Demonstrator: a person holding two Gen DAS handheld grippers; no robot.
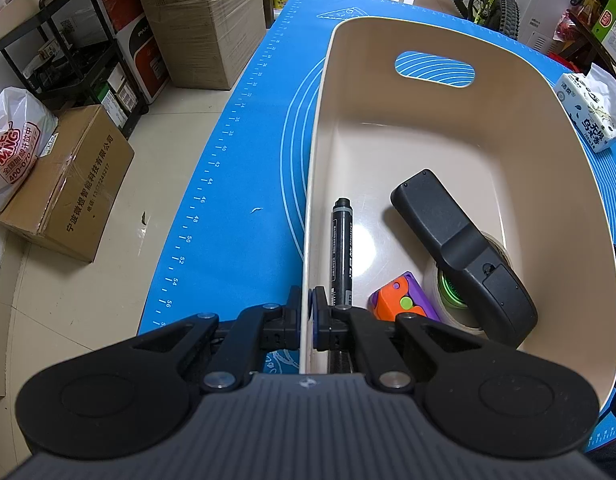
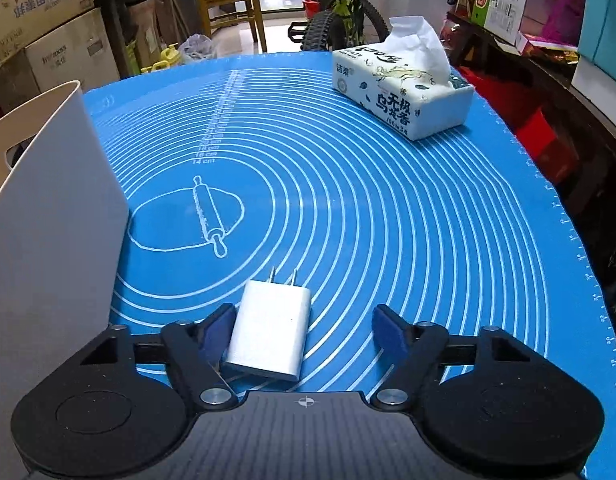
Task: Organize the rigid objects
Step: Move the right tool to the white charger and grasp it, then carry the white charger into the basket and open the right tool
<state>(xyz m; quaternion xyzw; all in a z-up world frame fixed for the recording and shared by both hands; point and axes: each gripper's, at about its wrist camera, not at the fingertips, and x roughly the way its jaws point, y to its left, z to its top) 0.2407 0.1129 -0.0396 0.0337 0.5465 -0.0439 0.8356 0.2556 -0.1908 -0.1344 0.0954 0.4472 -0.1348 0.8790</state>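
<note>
My left gripper (image 1: pixel 310 303) is shut on the left wall of a cream plastic bin (image 1: pixel 448 136), one finger outside and one inside. Inside the bin lie a black marker (image 1: pixel 342 252), a black remote-like device (image 1: pixel 460 252), an orange and purple toy (image 1: pixel 404 300) and a roll of clear tape (image 1: pixel 452 296) partly under the black device. In the right wrist view a white plug charger (image 2: pixel 269 328) lies flat on the blue mat (image 2: pixel 388 220), prongs pointing away. My right gripper (image 2: pixel 303 334) straddles it, jaws apart; the left pad sits against the charger's side, the right pad is well clear.
A tissue pack (image 2: pixel 400 88) stands at the mat's far right. The bin's outer wall (image 2: pixel 55 220) rises just left of the right gripper. Cardboard boxes (image 1: pixel 71 188), a black rack (image 1: pixel 67 40) and a bicycle (image 2: pixel 344 12) stand around the table.
</note>
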